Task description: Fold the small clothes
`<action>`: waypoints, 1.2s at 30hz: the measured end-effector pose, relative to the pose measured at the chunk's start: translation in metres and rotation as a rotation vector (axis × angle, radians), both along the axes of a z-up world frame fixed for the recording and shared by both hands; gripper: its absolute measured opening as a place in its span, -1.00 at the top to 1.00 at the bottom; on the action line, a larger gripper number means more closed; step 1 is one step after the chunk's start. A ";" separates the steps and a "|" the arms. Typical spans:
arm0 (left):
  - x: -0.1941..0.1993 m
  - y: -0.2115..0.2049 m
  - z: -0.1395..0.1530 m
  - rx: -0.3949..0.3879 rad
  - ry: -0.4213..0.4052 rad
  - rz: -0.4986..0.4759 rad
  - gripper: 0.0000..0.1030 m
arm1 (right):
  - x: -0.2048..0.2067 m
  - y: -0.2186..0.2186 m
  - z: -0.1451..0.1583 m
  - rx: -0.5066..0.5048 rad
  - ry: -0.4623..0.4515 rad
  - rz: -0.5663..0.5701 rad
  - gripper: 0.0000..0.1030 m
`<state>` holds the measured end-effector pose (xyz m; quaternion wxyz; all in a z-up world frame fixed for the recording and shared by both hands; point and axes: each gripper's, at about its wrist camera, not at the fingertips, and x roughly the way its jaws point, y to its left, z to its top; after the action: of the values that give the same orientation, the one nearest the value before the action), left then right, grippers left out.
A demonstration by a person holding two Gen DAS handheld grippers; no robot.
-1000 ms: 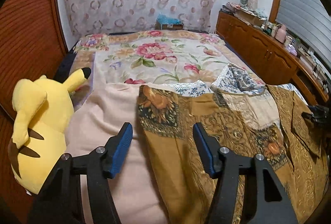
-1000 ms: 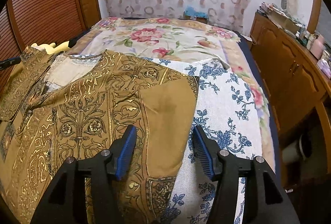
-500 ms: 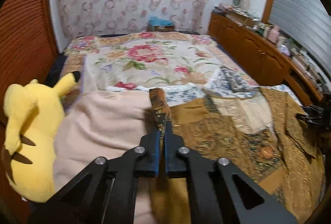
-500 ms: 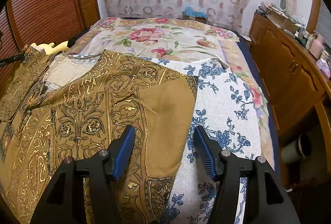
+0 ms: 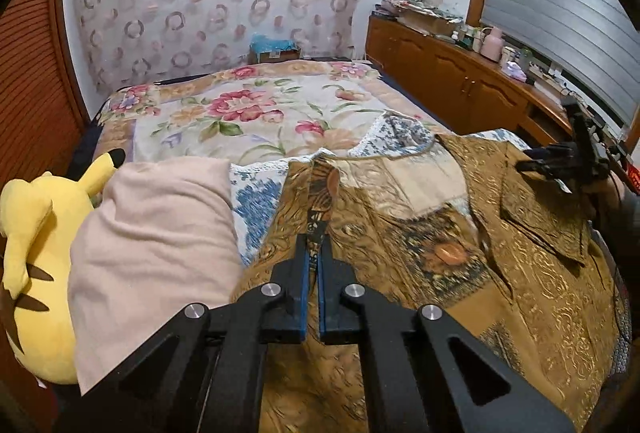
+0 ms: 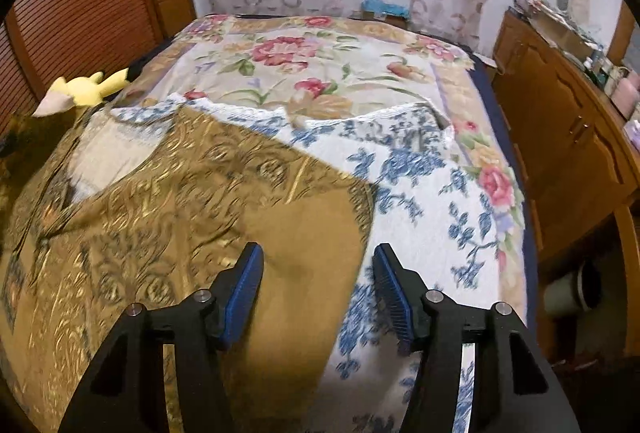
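A brown and gold patterned shirt (image 5: pixel 460 257) lies spread on a blue-flowered white cloth (image 5: pixel 256 201) on the bed. My left gripper (image 5: pixel 315 245) is shut on the shirt's left sleeve edge, which stands up in a pinched fold between the blue pads. In the right wrist view the shirt (image 6: pixel 192 217) fills the left half. My right gripper (image 6: pixel 316 261) is open above the shirt's right sleeve, straddling its edge. It also shows far right in the left wrist view (image 5: pixel 568 161).
A pink pillow (image 5: pixel 152 233) and a yellow Pikachu plush (image 5: pixel 36 257) lie at the left. The floral bedspread (image 5: pixel 248 113) stretches to the back wall. A wooden cabinet (image 6: pixel 560 137) with clutter runs along the right. A slatted wooden door (image 6: pixel 80 1) stands left.
My left gripper closed on the shirt's left sleeve edge and has lifted and drawn it rightward, off the pink pillow. My right gripper stays open and has shifted slightly.
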<state>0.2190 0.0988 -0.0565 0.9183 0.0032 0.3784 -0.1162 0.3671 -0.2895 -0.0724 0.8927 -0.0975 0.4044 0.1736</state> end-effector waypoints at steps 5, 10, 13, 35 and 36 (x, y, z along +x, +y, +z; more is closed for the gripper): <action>-0.018 -0.002 0.003 -0.008 -0.010 -0.005 0.93 | 0.000 0.005 0.002 0.016 -0.007 -0.006 0.48; -0.038 -0.004 0.012 -0.030 -0.047 -0.016 0.94 | -0.021 0.009 0.008 0.040 -0.048 0.011 0.89; -0.053 -0.004 0.021 -0.036 -0.072 -0.015 0.94 | -0.046 0.009 0.021 0.079 -0.117 0.022 0.90; -0.210 0.025 0.015 -0.078 -0.153 0.093 0.95 | -0.296 -0.057 0.019 0.246 -0.332 0.024 0.91; -0.213 0.027 0.013 -0.072 -0.154 0.104 0.95 | -0.304 -0.061 0.017 0.244 -0.331 0.021 0.91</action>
<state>0.0060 0.1262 -0.0439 0.9491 -0.0405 0.3017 -0.0811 0.0627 -0.3507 -0.0554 0.9502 -0.0201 0.2273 0.2124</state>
